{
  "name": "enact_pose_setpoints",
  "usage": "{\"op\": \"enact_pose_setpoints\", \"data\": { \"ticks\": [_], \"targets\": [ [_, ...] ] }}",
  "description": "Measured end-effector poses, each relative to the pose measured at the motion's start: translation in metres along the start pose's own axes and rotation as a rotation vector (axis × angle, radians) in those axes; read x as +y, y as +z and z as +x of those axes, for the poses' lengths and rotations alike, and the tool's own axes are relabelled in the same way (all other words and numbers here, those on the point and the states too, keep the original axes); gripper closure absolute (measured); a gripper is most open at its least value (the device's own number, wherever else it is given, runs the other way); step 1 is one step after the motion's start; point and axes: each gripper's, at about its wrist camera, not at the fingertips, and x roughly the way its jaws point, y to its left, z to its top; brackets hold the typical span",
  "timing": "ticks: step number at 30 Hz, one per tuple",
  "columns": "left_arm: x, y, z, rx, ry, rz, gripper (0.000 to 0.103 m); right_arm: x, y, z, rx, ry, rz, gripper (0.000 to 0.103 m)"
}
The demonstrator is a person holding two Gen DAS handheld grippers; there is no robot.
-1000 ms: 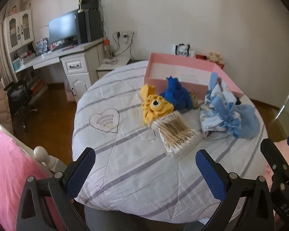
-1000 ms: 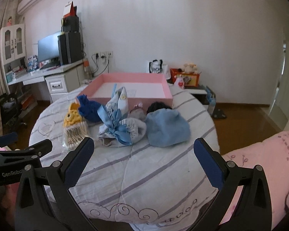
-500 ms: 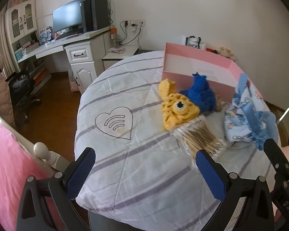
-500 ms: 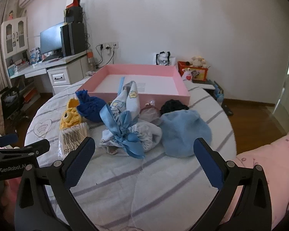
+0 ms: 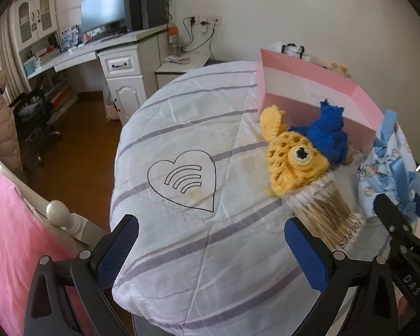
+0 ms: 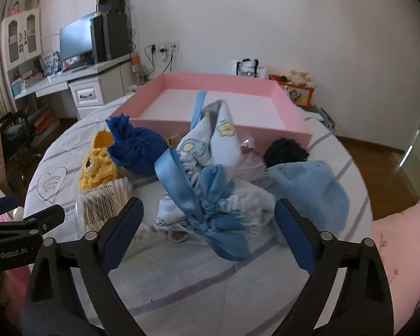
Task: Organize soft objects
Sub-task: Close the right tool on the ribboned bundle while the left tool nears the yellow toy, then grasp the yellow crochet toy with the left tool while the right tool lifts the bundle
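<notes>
Right wrist view: the right tongs (image 6: 208,231) are closing, with the blue-ribboned baby cloth bundle (image 6: 210,184) just past the tips and nothing pinched. A light blue hat (image 6: 313,193) lies beside it near the table's (image 6: 198,277) right edge. The pink box (image 6: 238,103) sits at the far edge. In the left wrist view, the left tongs (image 5: 211,238) stand wide apart over bare cloth; a yellow knit toy (image 5: 291,159), dark blue knit piece (image 5: 327,134) and cotton swab pack (image 5: 327,212) lie near the box.
</notes>
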Motion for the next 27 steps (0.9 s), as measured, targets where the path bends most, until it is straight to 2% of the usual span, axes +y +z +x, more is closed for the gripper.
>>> {"op": "enact_pose_setpoints", "data": {
  "ticks": [9, 12, 14, 19, 27],
  "targets": [
    [0.006, 0.003, 0.018, 0.032, -0.017, -0.015, 0.0, 0.012, 0.003, 0.021, 0.032, -0.056, -0.031, 0.011],
    [0.007, 0.003, 0.023, 0.047, -0.015, -0.021, 0.0, 0.016, 0.002, 0.029, 0.044, -0.097, -0.051, 0.022],
    [0.009, 0.003, 0.025, 0.053, -0.015, -0.029, 0.0, 0.017, 0.001, 0.031, 0.037, -0.127, -0.064, 0.024],
    [0.013, 0.003, 0.023, 0.046, -0.017, -0.043, 0.0, 0.017, -0.002, 0.025, 0.013, -0.115, -0.064, 0.037],
    [0.014, 0.004, 0.001, 0.006, -0.033, -0.058, 0.0, 0.005, -0.005, -0.003, -0.036, -0.031, -0.013, 0.039]
  ]
}}
